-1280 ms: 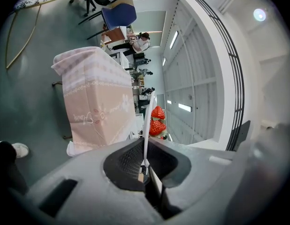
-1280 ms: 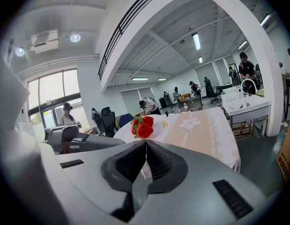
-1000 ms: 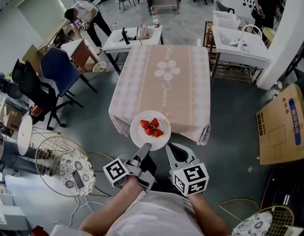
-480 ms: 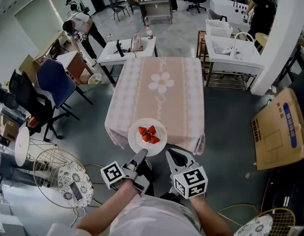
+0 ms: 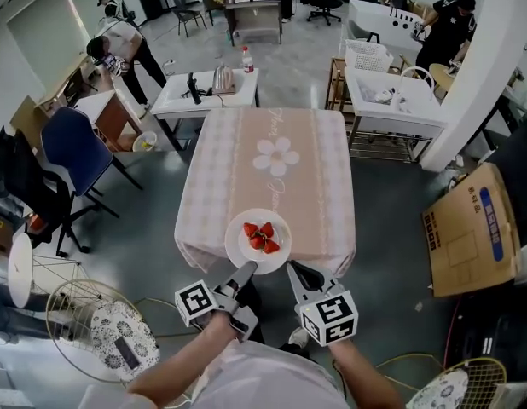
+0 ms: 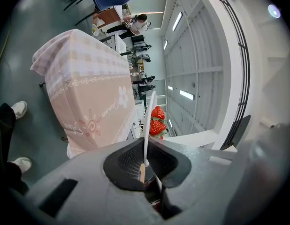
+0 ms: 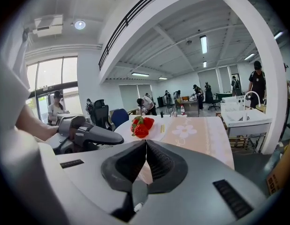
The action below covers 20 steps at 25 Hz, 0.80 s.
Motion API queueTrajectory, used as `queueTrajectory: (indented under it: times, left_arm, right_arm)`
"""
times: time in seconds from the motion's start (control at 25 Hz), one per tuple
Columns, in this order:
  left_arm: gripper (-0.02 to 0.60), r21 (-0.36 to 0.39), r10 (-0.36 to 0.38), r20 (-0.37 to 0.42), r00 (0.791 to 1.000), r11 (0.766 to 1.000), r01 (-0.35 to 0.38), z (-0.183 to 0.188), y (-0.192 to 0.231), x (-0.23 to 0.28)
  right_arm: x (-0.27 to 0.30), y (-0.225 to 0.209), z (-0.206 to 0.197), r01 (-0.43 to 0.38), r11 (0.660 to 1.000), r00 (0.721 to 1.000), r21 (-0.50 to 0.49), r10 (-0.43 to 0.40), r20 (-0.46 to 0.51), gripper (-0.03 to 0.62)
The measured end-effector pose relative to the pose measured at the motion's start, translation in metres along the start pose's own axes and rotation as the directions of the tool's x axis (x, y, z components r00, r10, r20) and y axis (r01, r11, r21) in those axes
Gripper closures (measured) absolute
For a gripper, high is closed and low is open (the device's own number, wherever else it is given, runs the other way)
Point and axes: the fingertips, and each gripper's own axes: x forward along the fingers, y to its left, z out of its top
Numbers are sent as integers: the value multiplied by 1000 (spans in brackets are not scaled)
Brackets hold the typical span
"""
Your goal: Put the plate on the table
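Note:
A white plate (image 5: 243, 247) with three strawberries (image 5: 260, 236) hangs over the near edge of the table (image 5: 272, 177), which has a pink checked cloth with a flower print. My left gripper (image 5: 246, 271) is shut on the plate's near rim. In the left gripper view the plate (image 6: 150, 108) shows edge-on, rising from the closed jaws, with the strawberries (image 6: 157, 120) on its right side. My right gripper (image 5: 296, 273) sits just right of the left one, shut and empty. The right gripper view shows the plate (image 7: 160, 130) beyond the pressed-together jaws.
Behind the table stands a white side table (image 5: 204, 88) with a kettle and a bottle. A blue chair (image 5: 72, 156) is at the left, a white sink unit (image 5: 391, 100) at the back right, a cardboard box (image 5: 468, 228) on the floor at the right. People work at the far end.
The view has moved closer to the table. The plate, still held by the left gripper, now reaches a little further over the table's near edge. Both grippers keep their stance.

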Motion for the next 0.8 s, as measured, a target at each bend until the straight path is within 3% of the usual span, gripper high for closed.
queueTrajectory:
  times: [0.8]
  left_arm:
    - [563,-95,-29,-152,988,995,14,125,28,42]
  right_arm:
    - [128,8,28,114,993,989,-15,-115,-91,589]
